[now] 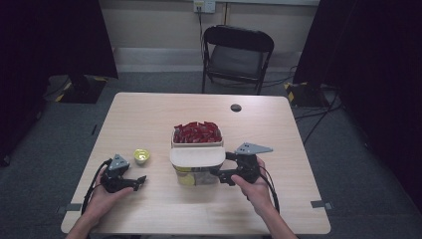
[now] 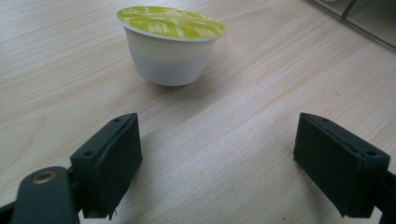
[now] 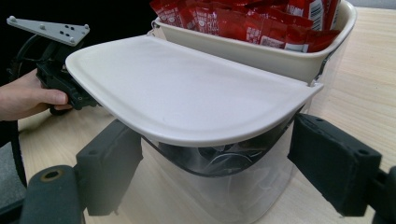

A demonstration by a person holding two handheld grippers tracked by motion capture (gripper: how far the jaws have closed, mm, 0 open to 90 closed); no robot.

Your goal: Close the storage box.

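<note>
Right gripper spread wide around clear container, apparently not pressing; cream lid overhanging; left gripper agape near capsule.

On the table in front of me, the clear container stands in the middle, with its flat lid on its near part and a tray of sachets on its far part. The coffee capsule sits to its left. My left gripper lies nearer than the capsule; my right gripper is just right of the container. A folding chair stands beyond the far edge.
</note>
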